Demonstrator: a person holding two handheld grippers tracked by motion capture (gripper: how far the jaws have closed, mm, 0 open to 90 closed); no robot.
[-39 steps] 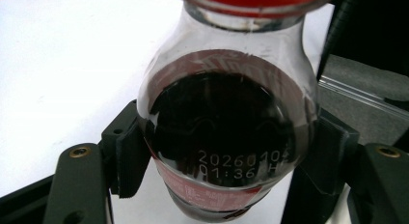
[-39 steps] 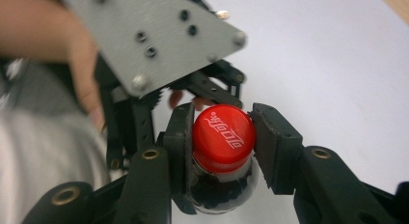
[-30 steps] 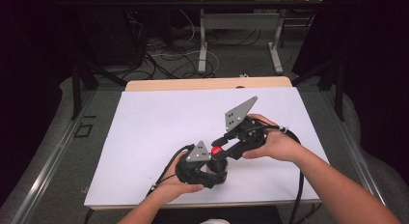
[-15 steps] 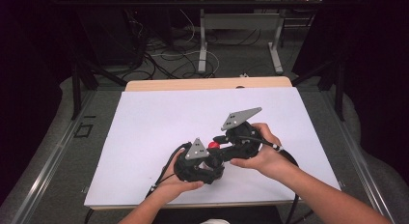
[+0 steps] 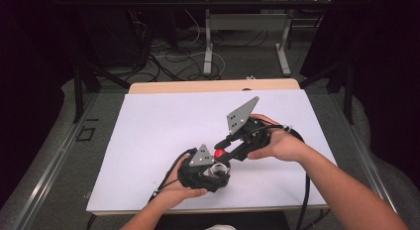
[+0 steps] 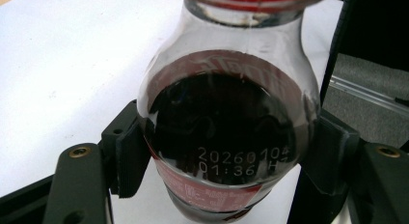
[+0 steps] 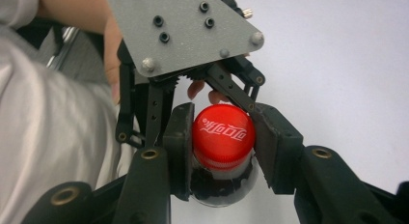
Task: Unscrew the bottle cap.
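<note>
We see a small clear plastic cola bottle (image 6: 226, 137), filled almost to the neck with dark brown drink, caught between both tongs at once. Its shoulder bulges round and glossy, a white dot-printed date code runs across the dark liquid, and below that the top of a red label wraps the body. The left gripper (image 6: 226, 156) has its two black jaws closed on that body, one pad pressed against each side just under the bulge. The bottle's red screw cap (image 7: 223, 134) carries white script on its flat top and fine ribbing around its edge — it sits squarely between the jaws of the right gripper (image 7: 223, 142), which have just been closing and now clamp the cap from both sides. Under the cap a short stretch of clear neck and dark liquid shows between those same jaws. From the high view, the cap (image 5: 218, 153) is a red spot where the two tools meet — the left gripper (image 5: 210, 165) below it, the right gripper (image 5: 229, 149) reaching in from the right — over a white rectangular table top (image 5: 148, 141).
</note>
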